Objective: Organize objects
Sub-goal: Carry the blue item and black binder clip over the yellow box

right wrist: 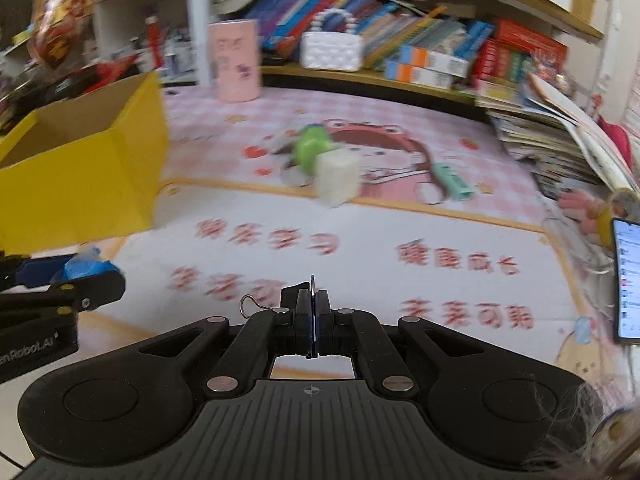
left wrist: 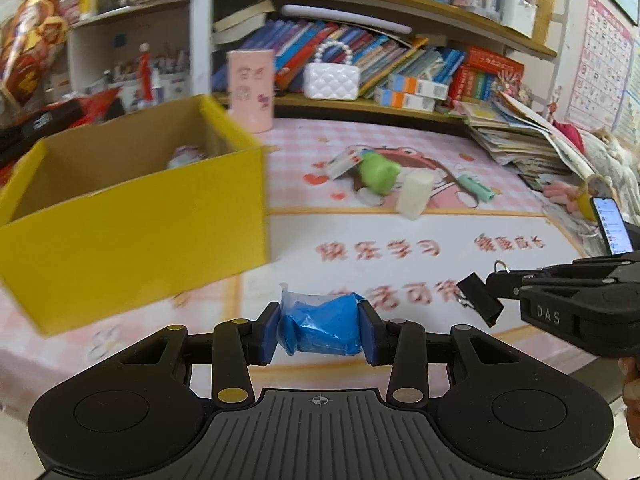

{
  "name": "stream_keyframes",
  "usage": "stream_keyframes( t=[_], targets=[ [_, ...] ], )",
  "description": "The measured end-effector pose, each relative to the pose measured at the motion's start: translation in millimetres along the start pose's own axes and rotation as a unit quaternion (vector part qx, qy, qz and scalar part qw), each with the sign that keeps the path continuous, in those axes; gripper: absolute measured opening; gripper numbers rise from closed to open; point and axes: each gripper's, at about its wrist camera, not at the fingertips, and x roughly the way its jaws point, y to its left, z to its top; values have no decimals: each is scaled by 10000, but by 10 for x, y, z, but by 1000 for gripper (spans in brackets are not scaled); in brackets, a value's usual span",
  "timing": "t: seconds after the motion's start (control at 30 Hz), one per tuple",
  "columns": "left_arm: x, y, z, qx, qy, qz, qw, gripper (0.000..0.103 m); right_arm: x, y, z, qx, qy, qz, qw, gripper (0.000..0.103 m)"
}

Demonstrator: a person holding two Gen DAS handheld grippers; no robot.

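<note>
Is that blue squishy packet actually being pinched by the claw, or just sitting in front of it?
Touching. In the left wrist view the left gripper has both blue pads pressed against the sides of the blue packet, no gap either side.

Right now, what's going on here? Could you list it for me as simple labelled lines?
left gripper: shut on blue wrapped packet
right gripper: shut on black binder clip
yellow box: open, left side of mat, something pale inside
pink cartoon mat: covers the desk
still on mat: green toy, white block, mint clip
behind: bookshelf
</note>
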Motion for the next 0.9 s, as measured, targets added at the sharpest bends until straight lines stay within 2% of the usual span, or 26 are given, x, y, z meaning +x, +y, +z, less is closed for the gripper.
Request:
stream_keyframes(
  t=[0.4, 0.9],
  targets=[
    [-531, 540, -345, -269, -45, 354, 9990, 38, -244, 844, -237, -489, -61, 571, 9972, 2],
    [-1005, 1033, -583, -462, -258, 848, 9950, 38, -356, 1494, -337, -696, -142, 1064, 9918, 2]
  ],
)
